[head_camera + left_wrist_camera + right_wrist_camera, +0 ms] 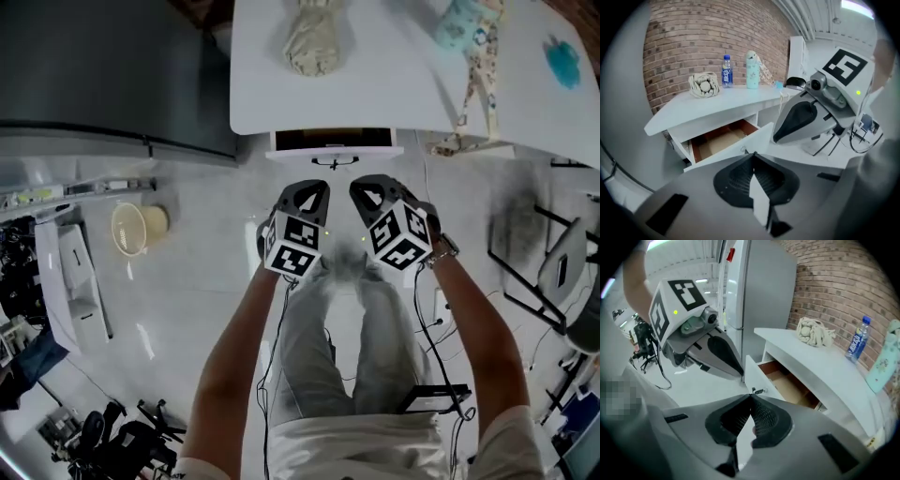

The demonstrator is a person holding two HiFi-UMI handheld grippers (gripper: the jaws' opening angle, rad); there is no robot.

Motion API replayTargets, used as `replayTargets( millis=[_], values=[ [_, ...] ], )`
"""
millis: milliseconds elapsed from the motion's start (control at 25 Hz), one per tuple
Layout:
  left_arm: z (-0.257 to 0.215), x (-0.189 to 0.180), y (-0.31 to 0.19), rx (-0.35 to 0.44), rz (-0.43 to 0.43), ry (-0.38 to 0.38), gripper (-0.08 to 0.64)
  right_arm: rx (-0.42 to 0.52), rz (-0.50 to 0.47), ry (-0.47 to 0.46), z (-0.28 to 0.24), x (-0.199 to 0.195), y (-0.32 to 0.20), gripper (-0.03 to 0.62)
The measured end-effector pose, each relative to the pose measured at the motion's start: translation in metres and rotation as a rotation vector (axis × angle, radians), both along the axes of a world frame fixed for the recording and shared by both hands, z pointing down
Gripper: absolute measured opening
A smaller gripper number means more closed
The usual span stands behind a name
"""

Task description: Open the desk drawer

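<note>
The white desk [375, 84] stands at the top of the head view. Its drawer [335, 142] is pulled out, and the brown inside [723, 140] shows in both gripper views. A small dark handle [335, 161] sits on the drawer's white front [754, 373]. My left gripper [315, 187] and right gripper [366, 187] hang side by side in the air, short of the drawer and apart from it. Both are shut with nothing between the pads. In the left gripper view the jaws [753, 155] meet below the drawer front; the right gripper's jaws [751, 397] meet just under the handle [757, 391].
On the desk lie a cloth bundle [314, 37], a water bottle [726, 71] and a teal flask [752, 70]. A grey fridge [103, 75] stands left of the desk, with a pale bucket [131, 228] on the floor. A black chair [553, 253] is at the right.
</note>
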State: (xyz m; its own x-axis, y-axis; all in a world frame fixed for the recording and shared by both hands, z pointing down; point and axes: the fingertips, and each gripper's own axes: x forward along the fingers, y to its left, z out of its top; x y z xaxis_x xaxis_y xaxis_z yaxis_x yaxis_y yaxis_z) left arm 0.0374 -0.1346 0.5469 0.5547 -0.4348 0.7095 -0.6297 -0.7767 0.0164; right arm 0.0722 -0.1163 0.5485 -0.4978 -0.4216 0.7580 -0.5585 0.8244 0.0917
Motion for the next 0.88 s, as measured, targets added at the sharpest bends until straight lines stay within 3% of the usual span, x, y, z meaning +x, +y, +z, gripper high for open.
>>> replayTargets(
  millis=[120, 320, 640, 880],
  values=[
    [-0.038, 0.003, -0.003, 0.065, -0.049, 0.069, 0.008, 0.045, 0.070, -0.092, -0.041, 0.002, -0.008, 0.026],
    [-0.122, -0.003, 0.008, 0.105, -0.154, 0.185, 0.007, 0.084, 0.169, -0.251, -0.120, -0.001, -0.014, 0.026],
    [-0.269, -0.012, 0.026, 0.250, -0.272, 0.316, 0.006, 0.171, 0.162, -0.434, -0.269, -0.003, 0.010, 0.026],
    [-0.383, -0.012, 0.049, 0.346, -0.317, 0.387, 0.006, 0.217, 0.196, -0.589, -0.380, 0.026, 0.041, 0.026]
  ],
)
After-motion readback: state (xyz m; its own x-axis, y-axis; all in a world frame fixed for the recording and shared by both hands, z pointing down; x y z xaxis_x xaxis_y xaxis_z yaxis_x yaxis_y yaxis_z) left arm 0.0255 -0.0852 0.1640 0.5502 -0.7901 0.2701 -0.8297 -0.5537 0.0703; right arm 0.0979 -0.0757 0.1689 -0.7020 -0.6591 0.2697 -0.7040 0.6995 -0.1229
